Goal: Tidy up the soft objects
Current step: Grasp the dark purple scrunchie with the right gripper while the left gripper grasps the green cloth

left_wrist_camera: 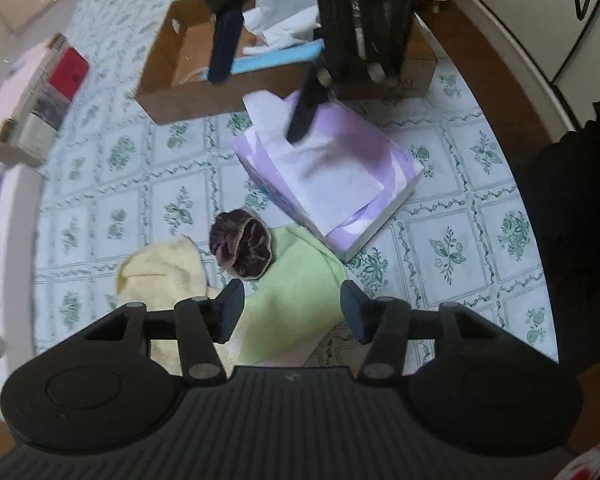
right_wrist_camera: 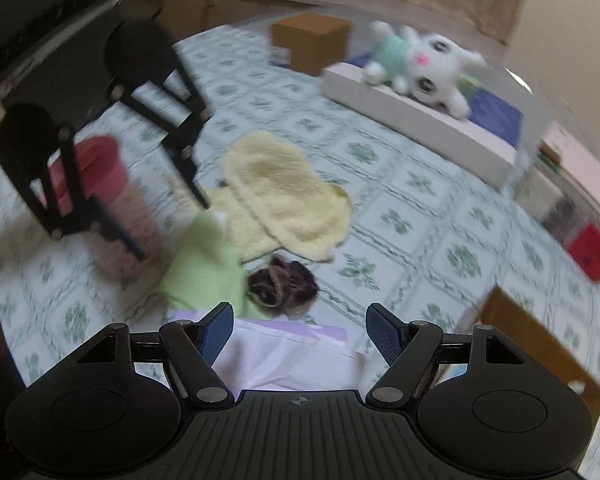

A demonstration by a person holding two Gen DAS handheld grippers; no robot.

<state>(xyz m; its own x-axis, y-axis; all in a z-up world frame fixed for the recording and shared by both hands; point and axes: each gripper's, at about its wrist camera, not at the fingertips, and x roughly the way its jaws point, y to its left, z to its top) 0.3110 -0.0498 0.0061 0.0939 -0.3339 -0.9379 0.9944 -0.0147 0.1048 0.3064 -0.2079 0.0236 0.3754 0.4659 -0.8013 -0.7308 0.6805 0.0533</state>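
My left gripper (left_wrist_camera: 294,312) points down at a pale green cloth (left_wrist_camera: 296,280); its jaws stand open above the cloth and grip nothing. A dark purple scrunchie (left_wrist_camera: 244,244) lies just ahead of the left fingertip, on the cloth's edge. A yellow towel (left_wrist_camera: 164,276) is bunched to the left. My right gripper (right_wrist_camera: 302,322) is open over a lavender tissue box (right_wrist_camera: 284,352) and holds nothing. In the right wrist view the scrunchie (right_wrist_camera: 282,282), green cloth (right_wrist_camera: 204,264) and yellow towel (right_wrist_camera: 284,188) lie ahead, with the left gripper (right_wrist_camera: 172,230) above them.
An open cardboard box (left_wrist_camera: 188,96) with tissues stands behind the tissue box (left_wrist_camera: 380,148). A white plush bunny (right_wrist_camera: 416,64) lies on a white box. A red-lidded pink cup (right_wrist_camera: 112,200), a small cardboard box (right_wrist_camera: 310,42) and a pink organizer (left_wrist_camera: 48,96) share the patterned tablecloth.
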